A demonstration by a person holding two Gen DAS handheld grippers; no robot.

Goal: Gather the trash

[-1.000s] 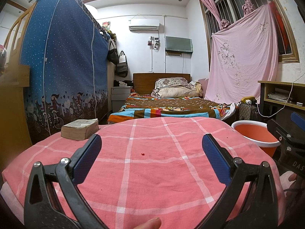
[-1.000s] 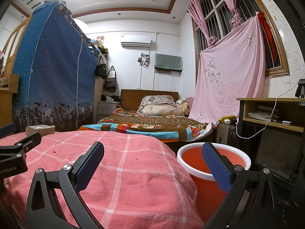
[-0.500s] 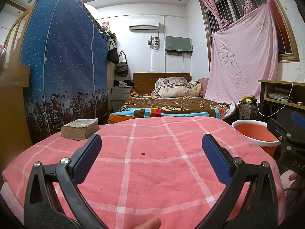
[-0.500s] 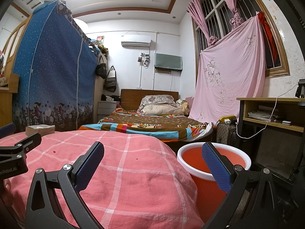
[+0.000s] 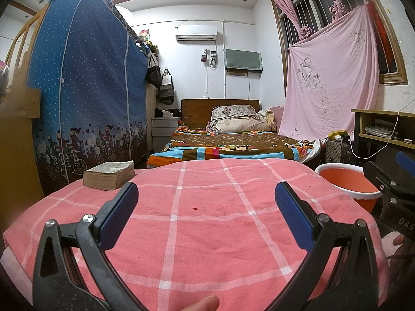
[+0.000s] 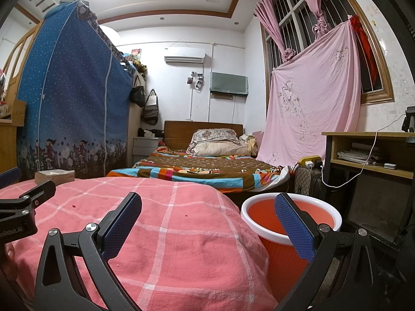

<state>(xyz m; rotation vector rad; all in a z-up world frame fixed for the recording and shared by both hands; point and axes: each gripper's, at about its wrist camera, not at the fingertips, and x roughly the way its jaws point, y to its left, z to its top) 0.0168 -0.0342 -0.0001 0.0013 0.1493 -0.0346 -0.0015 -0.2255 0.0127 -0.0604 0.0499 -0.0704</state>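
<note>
Both grippers, left (image 5: 206, 208) and right (image 6: 207, 213), hover spread apart and empty over the pink cloth (image 5: 207, 233). The red crumb (image 5: 194, 209) mid-cloth looks tiny; wide pads (image 5: 119, 217) could slip past it, missing the bucket (image 6: 290, 207) off the right edge.

Matt woven cloth (image 5: 207, 233) in pink check; smooth, glossy plastic bucket (image 6: 290, 235); rough-edged paper book (image 5: 109, 176); textured blue pads (image 5: 293, 217) on matt black plastic.

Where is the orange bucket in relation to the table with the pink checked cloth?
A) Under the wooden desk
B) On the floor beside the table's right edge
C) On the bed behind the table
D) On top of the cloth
B: the orange bucket stands lower than the pink checked cloth, just off the table's right edge.
</note>
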